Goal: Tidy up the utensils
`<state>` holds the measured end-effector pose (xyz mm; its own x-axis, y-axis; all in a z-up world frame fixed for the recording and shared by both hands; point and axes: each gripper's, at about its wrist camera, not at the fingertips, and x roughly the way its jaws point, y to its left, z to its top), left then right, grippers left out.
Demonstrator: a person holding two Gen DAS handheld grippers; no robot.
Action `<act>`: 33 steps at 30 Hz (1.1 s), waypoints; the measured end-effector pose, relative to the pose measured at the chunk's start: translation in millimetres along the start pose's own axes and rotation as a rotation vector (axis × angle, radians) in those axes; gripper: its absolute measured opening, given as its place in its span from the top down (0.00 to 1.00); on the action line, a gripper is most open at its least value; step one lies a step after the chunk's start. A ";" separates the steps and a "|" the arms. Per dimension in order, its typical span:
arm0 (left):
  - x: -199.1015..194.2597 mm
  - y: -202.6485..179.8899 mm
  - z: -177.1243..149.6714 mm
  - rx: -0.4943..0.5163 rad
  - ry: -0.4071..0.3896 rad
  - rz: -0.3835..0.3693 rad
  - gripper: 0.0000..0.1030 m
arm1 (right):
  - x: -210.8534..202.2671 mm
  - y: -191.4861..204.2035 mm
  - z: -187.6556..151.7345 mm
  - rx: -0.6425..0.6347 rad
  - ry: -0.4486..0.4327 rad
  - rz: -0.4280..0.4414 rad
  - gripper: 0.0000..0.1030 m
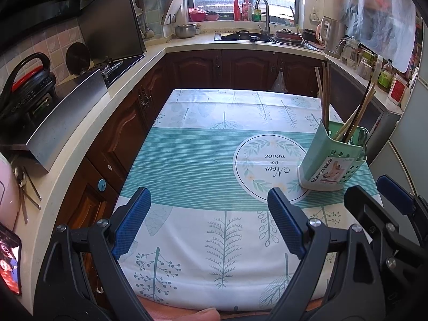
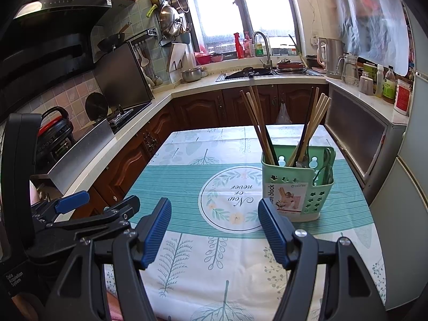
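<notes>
Your utensils sit in the green holder, right of centre in the right wrist view and at the right edge in the left wrist view. The holder stands upright on the tablecloth, just beside the round printed medallion, with its label facing you. Two bundles of chopsticks lean out of it in a V, one to the upper left and one to the upper right, because each rests against a different wall of its compartment. Spoon-like metal handles show in the narrower compartment on the right; you cannot tell exactly what they are.

No loose utensil lies on the cloth in either view, so judging from this the sorting looks finished or not begun.

Your right gripper hangs low in its frame, jaws spread wide and empty, pointed at the cloth just left of the holder, its right pad near the holder's base but seemingly apart from it. Your left gripper is likewise wide apart with nothing in it, aimed at the bare striped band further left.

Behind the table runs the kitchen counter with sink and hob.
</notes>
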<state>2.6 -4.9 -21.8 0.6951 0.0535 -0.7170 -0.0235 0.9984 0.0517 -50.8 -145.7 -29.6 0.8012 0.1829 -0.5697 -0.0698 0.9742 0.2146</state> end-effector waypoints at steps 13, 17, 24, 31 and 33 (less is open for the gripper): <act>2.3 1.3 -1.4 -0.001 0.004 0.003 0.15 | -0.2 0.4 0.1 -0.002 0.002 -0.002 0.34; 3.2 2.6 -0.8 -0.001 0.004 0.000 0.15 | 0.2 0.6 0.6 -0.003 0.001 -0.001 0.34; 2.9 3.1 1.0 0.002 0.005 0.000 0.15 | 0.2 0.1 1.4 -0.004 0.002 -0.002 0.34; 0.2 4.9 0.3 -0.002 -0.002 0.003 0.15 | 0.1 -2.3 1.1 -0.001 0.007 0.002 0.34; 0.9 6.1 -0.2 -0.004 0.001 0.002 0.15 | -0.5 -2.1 0.8 -0.005 0.005 0.000 0.34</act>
<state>2.9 1.3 -22.3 0.6945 0.0551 -0.7174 -0.0274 0.9984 0.0502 -50.6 -147.9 -29.2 0.7983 0.1832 -0.5738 -0.0728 0.9750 0.2101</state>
